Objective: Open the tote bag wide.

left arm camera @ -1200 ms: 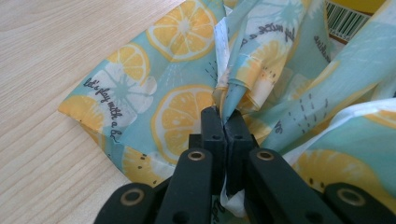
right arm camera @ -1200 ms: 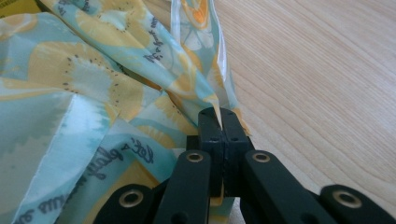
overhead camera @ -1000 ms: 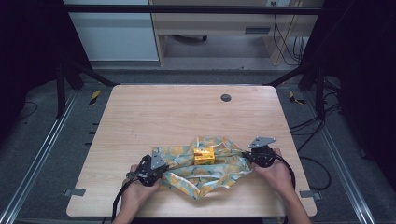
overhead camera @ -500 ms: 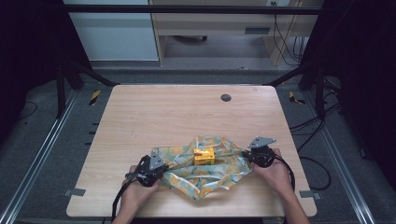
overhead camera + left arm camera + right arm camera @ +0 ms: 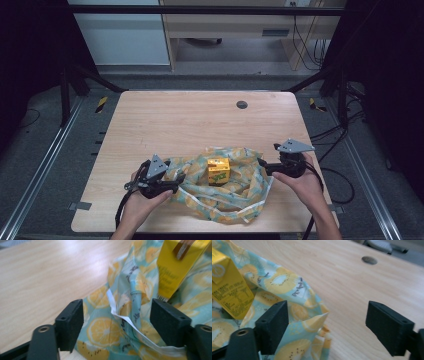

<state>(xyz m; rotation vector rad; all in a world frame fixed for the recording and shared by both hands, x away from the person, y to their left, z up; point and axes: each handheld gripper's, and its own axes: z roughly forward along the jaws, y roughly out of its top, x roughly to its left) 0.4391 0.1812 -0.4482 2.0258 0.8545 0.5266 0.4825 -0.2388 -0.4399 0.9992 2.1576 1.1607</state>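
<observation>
A lemon-print cloth (image 5: pixel 240 192) lies crumpled near the table's front edge, and a yellow carton (image 5: pixel 218 170) stands on its middle. My left gripper (image 5: pixel 176 183) is at the cloth's left edge and my right gripper (image 5: pixel 263 165) at its right edge, both pointing inward. Both pairs of jaws have just been opening. In the left gripper view the left gripper (image 5: pixel 116 312) stands open, a loose fold of cloth (image 5: pixel 100 330) between the jaws and the carton (image 5: pixel 175 270) beyond. The right gripper (image 5: pixel 327 315) is open too, with a cloth corner (image 5: pixel 314 323) lying free by its left jaw.
The wooden table (image 5: pixel 190 125) stretches bare behind the cloth, with a small round dark grommet (image 5: pixel 242 104) near its far edge. Black frame posts stand at the table's far corners, and cables trail on the floor to the right.
Both grippers were shut at the cloth's edges; now their jaws stand apart and the cloth edges lie loose. Both hands have lifted a little.
</observation>
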